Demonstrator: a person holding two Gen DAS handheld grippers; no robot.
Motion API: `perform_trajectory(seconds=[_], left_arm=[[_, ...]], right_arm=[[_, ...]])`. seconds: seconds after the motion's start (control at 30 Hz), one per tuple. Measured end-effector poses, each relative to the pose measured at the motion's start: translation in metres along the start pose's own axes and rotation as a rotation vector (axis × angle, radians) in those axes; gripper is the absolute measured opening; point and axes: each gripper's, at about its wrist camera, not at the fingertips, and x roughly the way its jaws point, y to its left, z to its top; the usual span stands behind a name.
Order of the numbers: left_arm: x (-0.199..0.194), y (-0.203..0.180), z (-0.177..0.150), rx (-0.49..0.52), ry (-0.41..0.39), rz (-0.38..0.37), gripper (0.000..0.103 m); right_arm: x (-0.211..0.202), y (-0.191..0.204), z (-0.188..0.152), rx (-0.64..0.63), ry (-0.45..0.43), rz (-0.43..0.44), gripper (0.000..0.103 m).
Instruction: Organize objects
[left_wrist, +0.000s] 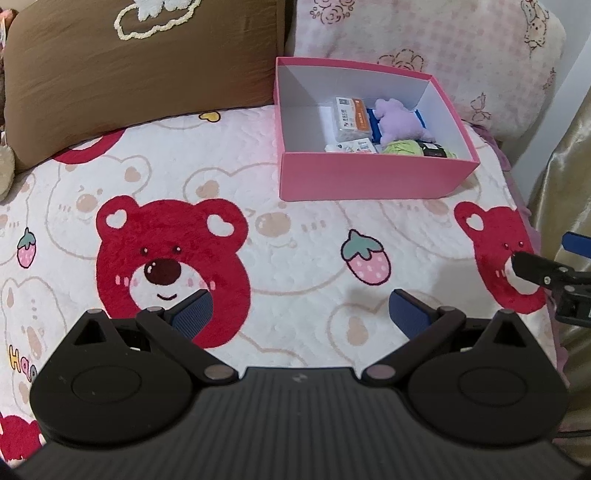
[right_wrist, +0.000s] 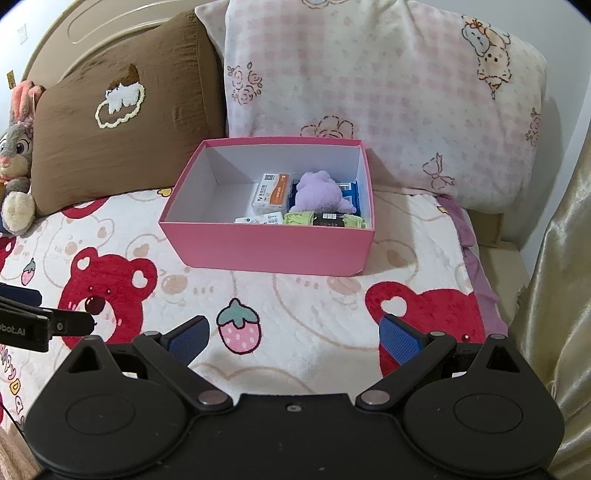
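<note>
While both tools hover over the bear-print blanket (left_wrist: 295, 236), the left gripper (left_wrist: 300, 314) has its blue-padded fingers spread wide apart with nothing between them, and the right gripper (right_wrist: 293, 338) stands spread the same way, also empty. Ahead of the left gripper and a little to its right sits the pink box (left_wrist: 369, 181); from the right gripper it lies almost straight ahead, slightly left of centre. The box rests on the blanket, its far side near the pink checked pillow (right_wrist: 369, 85). Inside, gathered toward the box's right half, lie a white-and-orange packet (right_wrist: 271, 194), a purple plush toy (right_wrist: 319, 190), a green yarn ball with a dark label (right_wrist: 325, 219) and some small white cards (right_wrist: 258, 220); a blue item (right_wrist: 351, 192) shows behind the plush. The left half of the box floor is bare. A brown pillow (left_wrist: 140, 74) leans ahead-left of both tools, and a grey rabbit toy (right_wrist: 16, 158) sits far to the right gripper's left.
</note>
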Motion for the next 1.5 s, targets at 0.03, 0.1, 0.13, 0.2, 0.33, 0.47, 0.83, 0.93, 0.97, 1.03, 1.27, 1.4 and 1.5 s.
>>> perform_trajectory(seconds=[0.03, 0.1, 0.13, 0.2, 0.33, 0.47, 0.83, 0.93, 0.97, 1.03, 1.27, 1.4, 1.5], left_arm=[[0.0003, 0.0000, -0.0001, 0.002, -0.001, 0.003, 0.103], [0.0007, 0.0003, -0.0001, 0.003, 0.001, 0.006, 0.103], [0.0006, 0.0002, -0.0001, 0.003, 0.001, 0.007, 0.103], [0.0007, 0.0002, -0.0003, 0.004, 0.002, 0.007, 0.103], [0.0004, -0.0004, -0.0005, 0.003, 0.001, 0.008, 0.103], [-0.0012, -0.0006, -0.0011, 0.006, -0.004, 0.009, 0.103], [-0.0021, -0.0063, -0.0029, 0.028, -0.007, 0.022, 0.103], [-0.0035, -0.0063, -0.0030, 0.028, -0.008, 0.020, 0.103], [-0.0040, -0.0064, -0.0035, 0.026, -0.010, 0.022, 0.103], [-0.0042, -0.0057, -0.0037, 0.018, -0.009, 0.027, 0.103], [-0.0026, -0.0049, -0.0025, 0.016, -0.022, 0.046, 0.103], [-0.0016, -0.0051, -0.0024, 0.016, -0.015, 0.042, 0.103], [-0.0022, -0.0054, -0.0026, 0.017, -0.015, 0.043, 0.103]], right_arm=[[0.0002, 0.0002, 0.0000, 0.000, 0.001, -0.001, 0.100], [0.0003, 0.0008, -0.0002, 0.001, 0.003, -0.002, 0.100], [0.0001, 0.0010, -0.0006, 0.001, 0.004, -0.001, 0.100], [-0.0002, 0.0009, -0.0012, 0.000, 0.005, -0.001, 0.100], [-0.0013, 0.0019, -0.0018, 0.000, 0.008, -0.003, 0.100], [-0.0017, 0.0027, -0.0024, -0.002, 0.010, -0.004, 0.100], [-0.0010, 0.0019, -0.0038, -0.001, 0.016, -0.009, 0.100], [-0.0011, -0.0009, -0.0038, 0.009, 0.015, -0.021, 0.100], [-0.0014, -0.0017, -0.0039, 0.012, 0.015, -0.019, 0.100], [-0.0013, -0.0031, -0.0033, 0.018, 0.017, -0.017, 0.100], [-0.0015, -0.0031, -0.0033, 0.017, 0.021, -0.012, 0.100], [-0.0015, -0.0036, -0.0037, 0.018, 0.023, -0.014, 0.100], [-0.0014, -0.0037, -0.0032, 0.017, 0.024, -0.014, 0.100]])
